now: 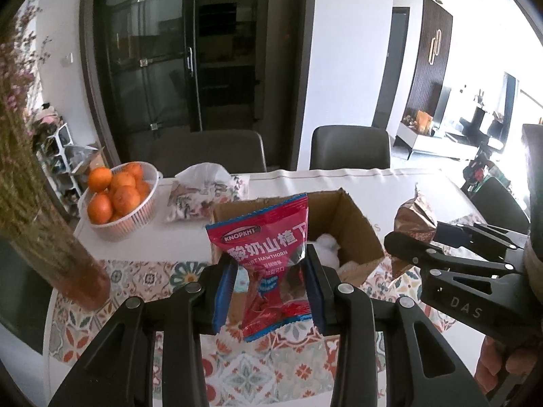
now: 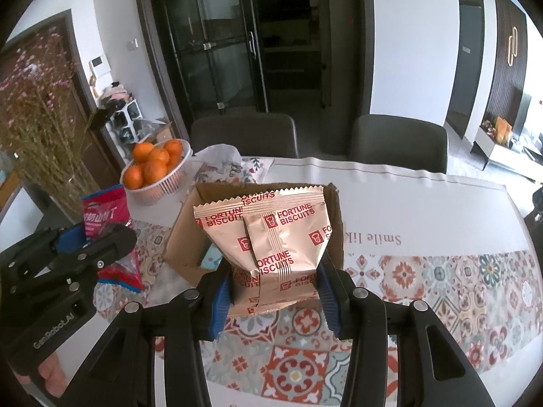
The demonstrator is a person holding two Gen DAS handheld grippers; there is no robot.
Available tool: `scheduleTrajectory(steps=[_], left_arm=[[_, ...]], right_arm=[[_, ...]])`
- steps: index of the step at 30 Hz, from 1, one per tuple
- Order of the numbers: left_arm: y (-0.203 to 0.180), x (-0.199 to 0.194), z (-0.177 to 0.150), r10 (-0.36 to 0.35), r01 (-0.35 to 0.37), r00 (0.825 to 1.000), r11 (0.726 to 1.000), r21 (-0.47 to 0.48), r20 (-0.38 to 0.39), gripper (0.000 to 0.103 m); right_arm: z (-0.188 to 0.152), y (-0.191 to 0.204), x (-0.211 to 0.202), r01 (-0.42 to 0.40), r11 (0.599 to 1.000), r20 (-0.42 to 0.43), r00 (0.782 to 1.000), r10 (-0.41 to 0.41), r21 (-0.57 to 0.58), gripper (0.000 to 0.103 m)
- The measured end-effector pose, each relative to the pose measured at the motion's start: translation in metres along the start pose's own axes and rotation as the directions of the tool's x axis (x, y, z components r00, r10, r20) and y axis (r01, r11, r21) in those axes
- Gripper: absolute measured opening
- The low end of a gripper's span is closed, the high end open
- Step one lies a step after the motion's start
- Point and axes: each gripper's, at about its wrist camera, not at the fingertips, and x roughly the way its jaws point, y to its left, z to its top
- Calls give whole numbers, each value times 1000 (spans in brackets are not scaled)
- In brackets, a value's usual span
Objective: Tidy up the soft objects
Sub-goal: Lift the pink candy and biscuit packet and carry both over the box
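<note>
Hawthorn packet point(image 1: 268, 261) pinched by left gripper point(image 1: 271, 291), biscuit packet point(image 2: 271, 247) by right gripper point(image 2: 275, 291); slippery film may slide free before the cardboard box point(image 2: 334, 217) at 12 o'clock.

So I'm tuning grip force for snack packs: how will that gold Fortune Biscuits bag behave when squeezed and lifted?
The Fortune Biscuits bag probably crumples rather than resists: it pinches in where the right tool clamps it. Its glossy foil looks slippery, so it might slide. It stands up unsupported above the grip, suggesting it is light and puffy; the biscuits inside may crack under a hard squeeze.
</note>
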Motion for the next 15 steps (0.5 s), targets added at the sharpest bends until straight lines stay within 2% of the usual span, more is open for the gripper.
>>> scheduleTrajectory(steps=[7,15], left_arm=[[3,38,16,-38,39,998,999,18,-58,38],[12,80,28,-42,48,990,998,39,-138,38]], right_arm=[[23,-7,27,-10,1000,-52,999,10,2,46],[43,-11,66,-15,1000,-134,991,12,-27,46]])
